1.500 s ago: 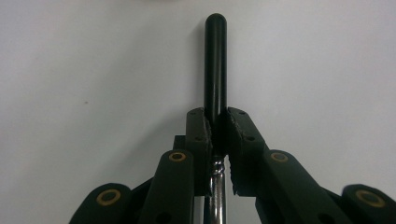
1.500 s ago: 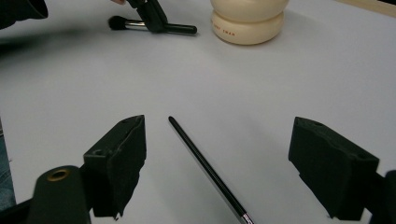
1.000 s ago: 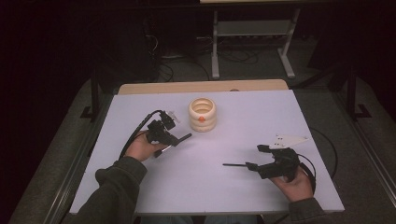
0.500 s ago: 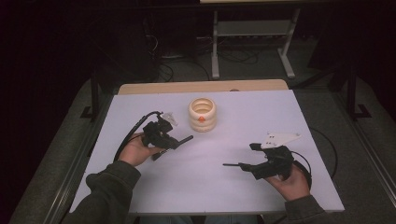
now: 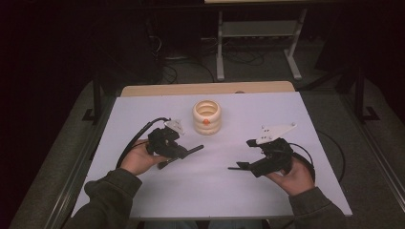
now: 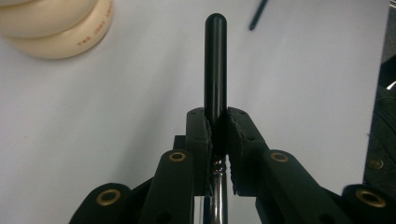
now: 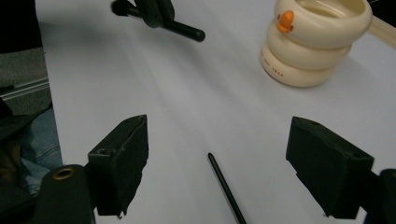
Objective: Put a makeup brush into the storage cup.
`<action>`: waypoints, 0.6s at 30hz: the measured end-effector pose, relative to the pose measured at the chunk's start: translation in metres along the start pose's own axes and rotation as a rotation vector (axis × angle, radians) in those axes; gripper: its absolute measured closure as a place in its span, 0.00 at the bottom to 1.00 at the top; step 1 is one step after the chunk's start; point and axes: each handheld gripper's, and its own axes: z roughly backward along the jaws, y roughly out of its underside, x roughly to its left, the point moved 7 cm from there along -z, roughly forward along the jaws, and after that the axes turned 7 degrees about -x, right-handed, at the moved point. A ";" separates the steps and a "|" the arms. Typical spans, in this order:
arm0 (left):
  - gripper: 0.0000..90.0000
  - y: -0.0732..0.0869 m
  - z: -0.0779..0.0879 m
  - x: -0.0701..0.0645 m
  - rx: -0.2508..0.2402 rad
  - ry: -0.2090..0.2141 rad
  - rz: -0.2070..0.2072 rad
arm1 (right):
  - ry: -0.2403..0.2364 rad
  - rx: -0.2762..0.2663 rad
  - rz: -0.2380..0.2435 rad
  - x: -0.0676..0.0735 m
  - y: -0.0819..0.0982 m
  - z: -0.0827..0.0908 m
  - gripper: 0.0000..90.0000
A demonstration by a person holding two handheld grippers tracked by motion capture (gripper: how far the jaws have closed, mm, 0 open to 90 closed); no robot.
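White table (image 5: 157,195) fills mid-frame; cream ring stack (image 5: 207,116) sits upper centre. Left gripper (image 6: 215,135) clamps the black rod (image 6: 215,60); right gripper (image 7: 217,168) gapes over the thin pin (image 7: 224,186) at bottom centre: descend squarely, pinch mid-shaft

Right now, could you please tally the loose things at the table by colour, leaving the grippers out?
Cream: 1, the ring stack
Black: 2, the rod clamped in the left gripper and the thin stick on the table
Total: 3
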 end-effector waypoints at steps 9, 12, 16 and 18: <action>0.89 -0.008 -0.003 -0.016 -0.017 0.045 -0.049 | -0.066 0.031 0.052 0.001 -0.020 -0.008 0.23; 0.89 -0.012 -0.003 -0.021 -0.017 0.057 -0.065 | -0.085 0.035 0.047 0.002 -0.022 -0.011 0.24; 0.89 -0.015 -0.005 -0.029 -0.013 0.067 -0.092 | -0.111 0.052 0.050 0.002 -0.022 -0.015 0.24; 0.89 -0.018 -0.007 -0.033 -0.011 0.076 -0.104 | -0.123 0.063 0.053 0.002 -0.021 -0.018 0.25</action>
